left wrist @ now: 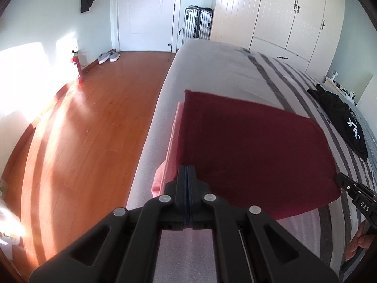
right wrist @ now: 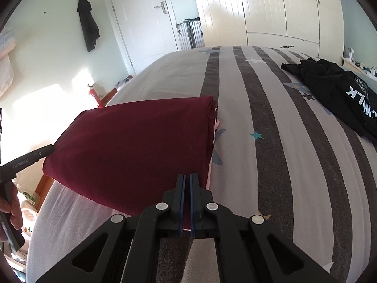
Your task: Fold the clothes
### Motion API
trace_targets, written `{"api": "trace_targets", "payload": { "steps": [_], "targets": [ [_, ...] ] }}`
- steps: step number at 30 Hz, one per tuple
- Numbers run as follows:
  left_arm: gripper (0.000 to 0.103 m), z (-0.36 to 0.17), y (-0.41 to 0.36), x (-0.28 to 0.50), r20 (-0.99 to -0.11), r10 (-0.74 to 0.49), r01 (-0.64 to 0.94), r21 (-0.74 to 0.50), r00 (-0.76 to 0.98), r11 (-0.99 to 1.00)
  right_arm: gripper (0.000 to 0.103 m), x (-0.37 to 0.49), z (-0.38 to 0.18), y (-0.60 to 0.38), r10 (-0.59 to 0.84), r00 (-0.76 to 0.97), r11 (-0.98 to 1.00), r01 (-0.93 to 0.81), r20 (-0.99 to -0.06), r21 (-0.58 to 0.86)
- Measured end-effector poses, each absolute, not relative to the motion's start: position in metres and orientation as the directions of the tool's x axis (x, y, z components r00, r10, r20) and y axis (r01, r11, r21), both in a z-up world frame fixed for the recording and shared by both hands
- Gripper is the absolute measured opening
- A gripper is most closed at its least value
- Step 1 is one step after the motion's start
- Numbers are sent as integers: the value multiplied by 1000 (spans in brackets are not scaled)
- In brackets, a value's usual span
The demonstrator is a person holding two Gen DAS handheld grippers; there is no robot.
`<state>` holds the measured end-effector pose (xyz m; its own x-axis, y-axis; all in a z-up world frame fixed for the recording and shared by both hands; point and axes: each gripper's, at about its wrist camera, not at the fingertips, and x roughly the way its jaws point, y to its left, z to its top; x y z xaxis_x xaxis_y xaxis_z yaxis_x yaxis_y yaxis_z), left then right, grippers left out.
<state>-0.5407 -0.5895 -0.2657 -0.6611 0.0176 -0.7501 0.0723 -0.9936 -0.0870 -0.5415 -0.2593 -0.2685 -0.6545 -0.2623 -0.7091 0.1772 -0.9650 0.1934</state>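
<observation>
A folded dark-red cloth garment (right wrist: 132, 151) lies atop a pink folded piece (left wrist: 172, 139) near the edge of the grey striped bed (right wrist: 271, 141). The left claw (left wrist: 187, 168) and right claw (right wrist: 187, 176) both pinch its near corners. A crumpled black printed garment (right wrist: 339, 94) lies well apart.

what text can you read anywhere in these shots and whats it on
"DAS": on the right tool, seen from the left wrist.
"GenRobot.AI": on the left tool, seen from the right wrist.
White letters, seemingly "WLK", upside down and partly hidden: on the black garment.
Fire extinguisher label: too blurred to read.
</observation>
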Motion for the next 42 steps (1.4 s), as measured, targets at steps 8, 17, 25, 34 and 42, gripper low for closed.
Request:
{"api": "trace_targets", "payload": {
  "steps": [8,17,25,34,42],
  "targets": [
    [2,-271,-593,-545,-767,-5,77,-58,-641,-995,16,-546,-274,-243,-241,-644,-971,160,-727,180],
    [2,-217,-569,-493,-727,-13,69,-48,-687,-996,16,-520,-226,-188,-208,-685,-978,124,-698,170],
    [41,-169,-481,-368,-696,-6,46,-39,-718,-998,18,-426,-184,-172,-262,-662,-961,248,-702,124],
    [80,-122,-382,-233,-654,-80,176,-82,-752,-981,65,-311,-159,-129,-363,-631,-924,336,-686,181],
    [98,-113,-314,-151,-588,-130,244,-119,-798,-962,92,-245,-140,-82,-403,-651,-901,405,-643,155]
  ]
}}
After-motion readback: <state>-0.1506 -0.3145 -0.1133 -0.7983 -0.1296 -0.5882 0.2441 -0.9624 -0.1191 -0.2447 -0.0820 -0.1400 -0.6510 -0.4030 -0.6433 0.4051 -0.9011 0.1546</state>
